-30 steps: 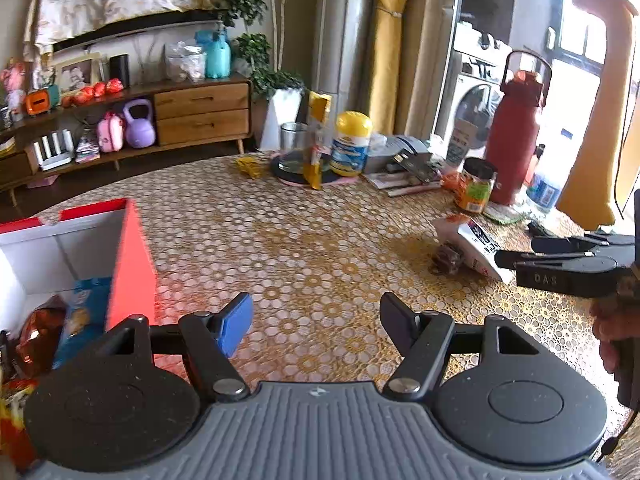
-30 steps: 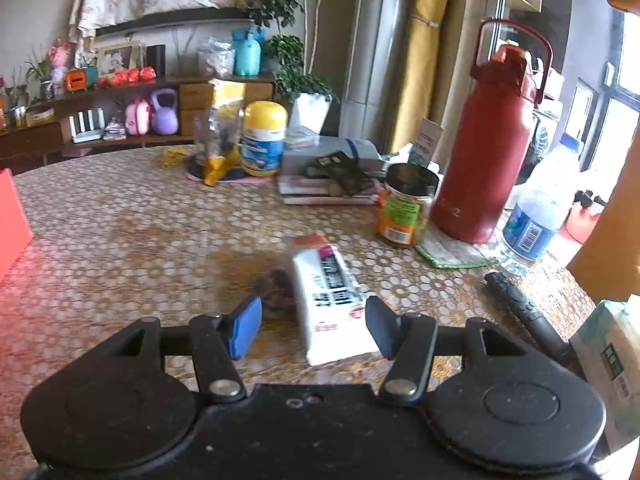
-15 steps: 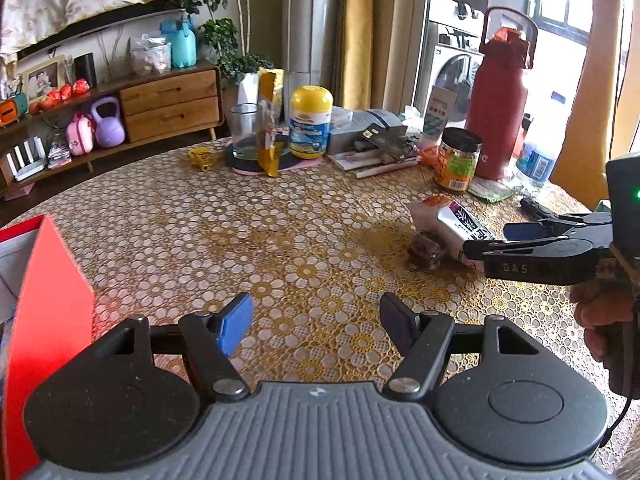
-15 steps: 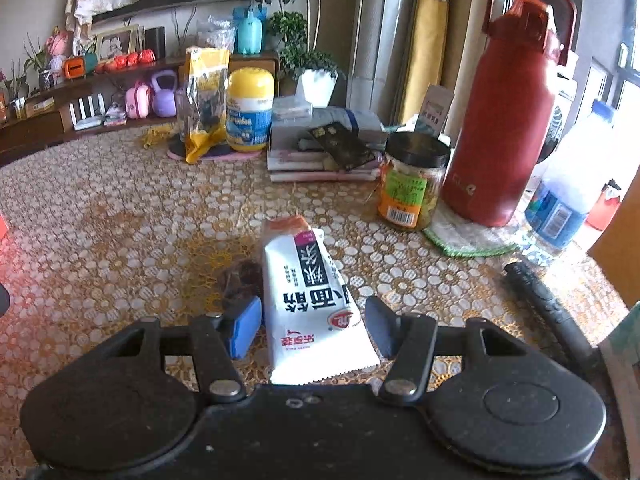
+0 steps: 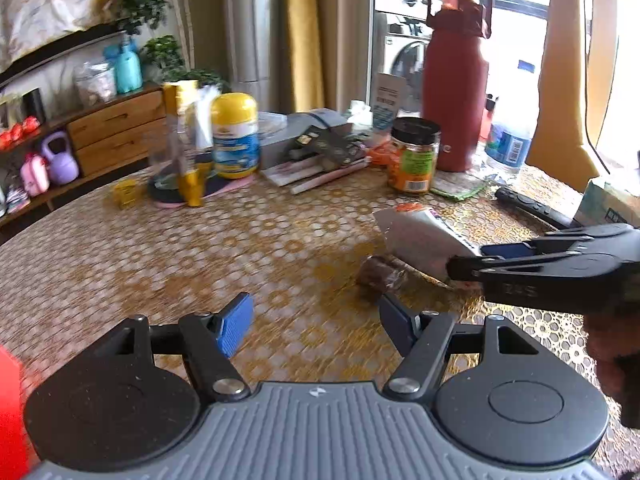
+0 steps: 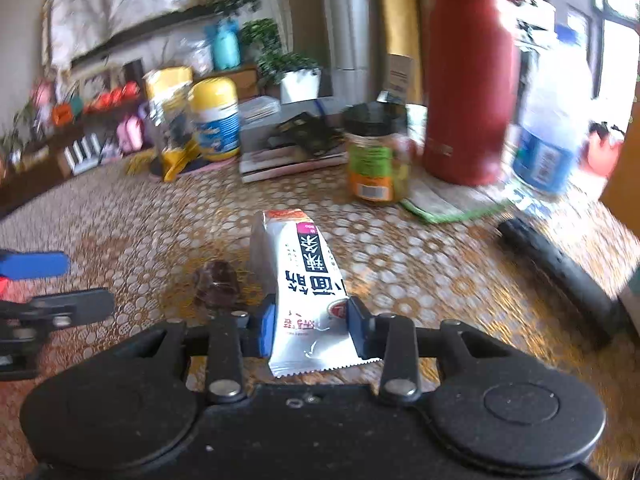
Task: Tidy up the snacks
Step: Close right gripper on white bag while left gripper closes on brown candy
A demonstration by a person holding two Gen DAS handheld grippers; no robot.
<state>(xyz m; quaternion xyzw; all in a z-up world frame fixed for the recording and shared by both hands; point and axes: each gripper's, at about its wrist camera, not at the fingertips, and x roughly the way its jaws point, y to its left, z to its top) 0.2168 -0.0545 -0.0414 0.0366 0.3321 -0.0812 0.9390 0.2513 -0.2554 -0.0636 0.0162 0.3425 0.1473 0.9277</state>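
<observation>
The black right gripper point(image 6: 311, 330) now clamps the near end of the white printed snack packet point(image 6: 304, 276), having been open. The left gripper point(image 5: 316, 322) swings from the red box point(image 5: 10, 412) toward the small dark wrapped sweet point(image 5: 380, 274).

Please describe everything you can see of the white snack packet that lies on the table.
The white snack packet is a long, flat pouch of glossy plastic film with a serrated near edge, an orange far end and a pink and black label with large characters. It is sealed and lies lengthwise on the patterned table, its near end between the blue pads of the right hand-held gripper, which press its sides. A small dark wrapped sweet sits just left of it.
</observation>
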